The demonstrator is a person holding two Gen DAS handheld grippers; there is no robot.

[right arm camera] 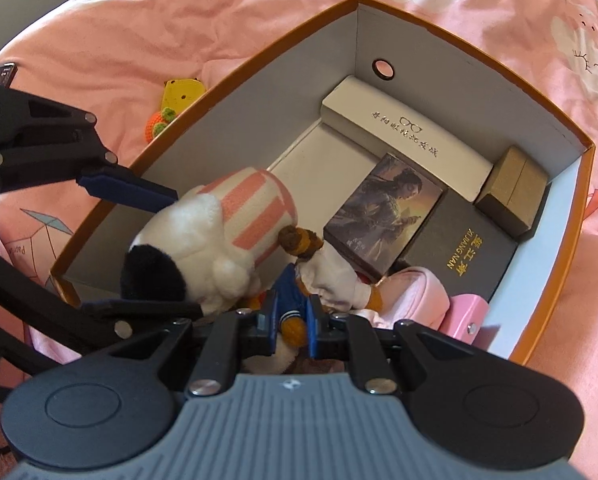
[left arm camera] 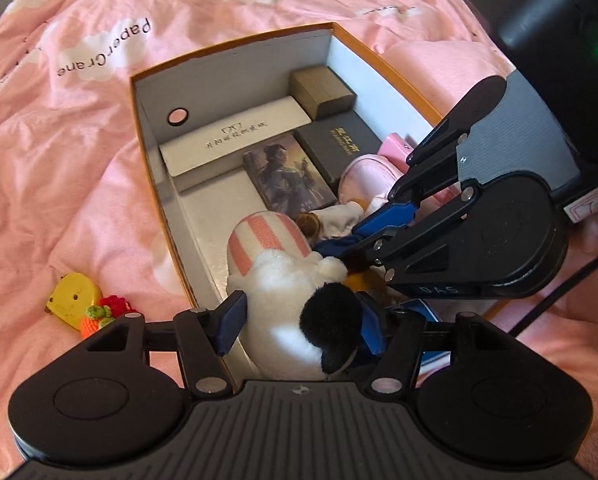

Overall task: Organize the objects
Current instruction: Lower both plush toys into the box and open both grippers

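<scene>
While both tools hang over the box, note this:

Box: orange-rimmed box (right arm camera: 451, 28) on pink bedding (left arm camera: 79, 160); glasses case (right arm camera: 407, 140), picture card box (right arm camera: 383, 216), dark box (right arm camera: 463, 252), small tan box (right arm camera: 515, 196) already lined up at far end.

Plush A: white/black plush w/ pink-striped part (left arm camera: 283, 276) lies inside the box by the near wall.

L gripper: left gripper (left arm camera: 299, 326) spread wide, jaws either side of plush A. Far pad is sunk in the fur, near pad looks clear, so released, not squeezing.

Plush B: small doll w/ blue jacket (right arm camera: 289, 296), half on plush A and a pink pouch (right arm camera: 415, 292).

R gripper: right gripper (right arm camera: 293, 320) clenched on plush B at jacket/arm.

Handling: both light, soft, squashy; fur slides, limbs flop. You'll likely get a surer hold across the torso than on a limb.

Left out: yellow toy (left arm camera: 73, 294) + crochet fruit (left arm camera: 99, 318) on bedding beside the box; small, light, likely next.

Risk: plush springs back, may nudge card box.
</scene>
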